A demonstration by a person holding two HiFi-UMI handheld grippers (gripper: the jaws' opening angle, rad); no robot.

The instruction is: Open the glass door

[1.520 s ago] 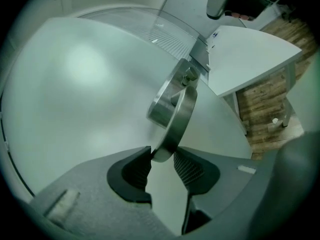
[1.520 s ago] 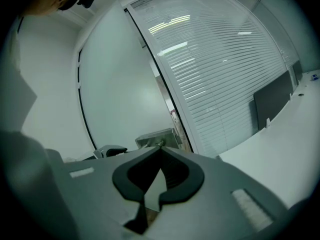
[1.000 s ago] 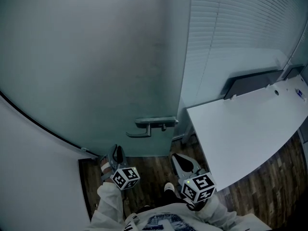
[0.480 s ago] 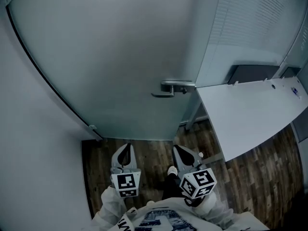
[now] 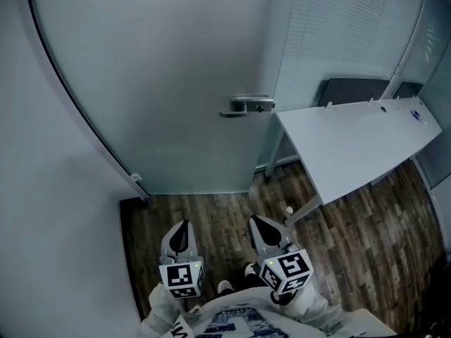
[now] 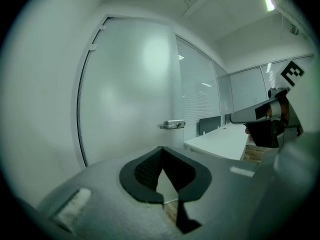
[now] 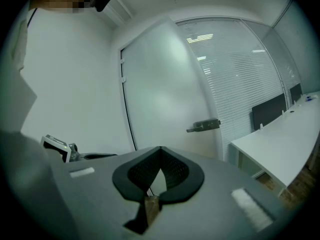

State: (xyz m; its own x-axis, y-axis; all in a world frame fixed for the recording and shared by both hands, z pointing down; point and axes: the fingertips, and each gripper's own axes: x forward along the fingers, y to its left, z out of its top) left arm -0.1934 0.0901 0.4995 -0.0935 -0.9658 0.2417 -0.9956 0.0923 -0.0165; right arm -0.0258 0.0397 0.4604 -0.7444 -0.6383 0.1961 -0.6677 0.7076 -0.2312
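The frosted glass door stands ahead with its metal lever handle at its right edge. The handle also shows in the left gripper view and in the right gripper view. Both grippers hang low over the wooden floor, well short of the door. My left gripper is shut with nothing in it, its pads meeting at the tips. My right gripper is likewise shut and holds nothing. Neither touches the handle.
A white desk stands right of the door, with a dark chair back behind it against a glass wall with blinds. A plain wall runs along the left. Dark wooden floor lies between me and the door.
Both grippers have drawn back from the door, so the door and handle sit farther away. The left gripper has rolled upright and its jaws have closed.
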